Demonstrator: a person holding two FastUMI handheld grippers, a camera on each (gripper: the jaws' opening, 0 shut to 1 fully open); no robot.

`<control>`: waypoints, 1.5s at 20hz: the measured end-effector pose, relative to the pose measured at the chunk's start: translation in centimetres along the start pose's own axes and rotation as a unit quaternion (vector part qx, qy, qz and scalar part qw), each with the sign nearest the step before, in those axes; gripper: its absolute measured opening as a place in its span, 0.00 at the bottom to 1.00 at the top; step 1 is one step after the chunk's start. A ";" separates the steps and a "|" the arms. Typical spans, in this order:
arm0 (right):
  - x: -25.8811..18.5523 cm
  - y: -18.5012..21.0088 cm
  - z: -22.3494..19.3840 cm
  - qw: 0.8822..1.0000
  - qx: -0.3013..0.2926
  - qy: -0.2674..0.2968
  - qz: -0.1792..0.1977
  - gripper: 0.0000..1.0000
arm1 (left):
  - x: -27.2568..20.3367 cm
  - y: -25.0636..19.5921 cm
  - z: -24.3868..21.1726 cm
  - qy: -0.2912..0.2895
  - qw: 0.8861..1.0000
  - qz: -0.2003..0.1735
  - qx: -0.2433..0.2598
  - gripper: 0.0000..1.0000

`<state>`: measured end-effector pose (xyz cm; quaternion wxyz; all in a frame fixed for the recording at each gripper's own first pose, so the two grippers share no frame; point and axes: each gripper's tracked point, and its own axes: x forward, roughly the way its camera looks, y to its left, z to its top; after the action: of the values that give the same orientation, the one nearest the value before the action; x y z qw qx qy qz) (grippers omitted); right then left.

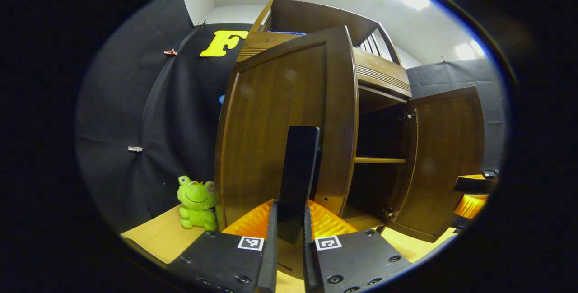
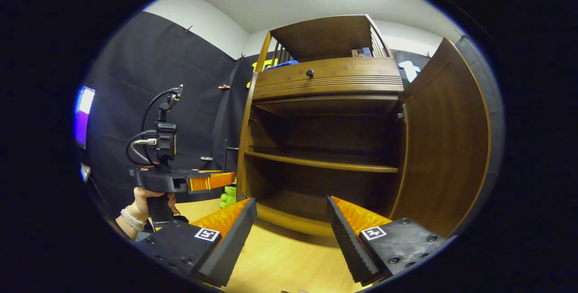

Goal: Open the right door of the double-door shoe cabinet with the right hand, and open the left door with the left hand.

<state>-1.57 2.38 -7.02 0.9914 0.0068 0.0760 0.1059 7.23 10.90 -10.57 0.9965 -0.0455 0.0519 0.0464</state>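
I find no word, brand or number that I can read here. The only printed marks are small black-and-white coded squares (image 1: 250,243), one on each finger base of the left gripper (image 1: 290,211), near the bottom edge of its view. The right gripper (image 2: 291,202) has one on each finger base too. They carry block patterns, not letters or digits. The spines of the small items (image 2: 361,52) at the right end of the cabinet (image 2: 325,74) top are too small for me to make out.

Left gripper (image 1: 289,220) clamped on a black handle, right gripper (image 2: 291,234) spread wide, holding nothing.
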 end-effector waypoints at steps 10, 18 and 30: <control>0.4 2.6 0.0 1.000 0.006 0.003 0.016 0.96 | -3.3 4.1 0.5 -0.005 0.999 0.040 0.017 0.22; 1.3 5.6 -1.4 0.998 0.026 0.019 0.049 0.98 | -5.7 9.3 1.0 -0.006 0.994 0.107 0.029 0.12; 1.1 5.9 -1.3 0.998 0.033 0.020 0.058 0.98 | -10.1 11.6 2.2 -0.021 0.978 0.199 0.065 0.05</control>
<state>-1.93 8.40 -8.28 0.9811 0.0413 0.0988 0.1609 -3.71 21.71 -8.25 0.9691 0.0311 0.0422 0.2412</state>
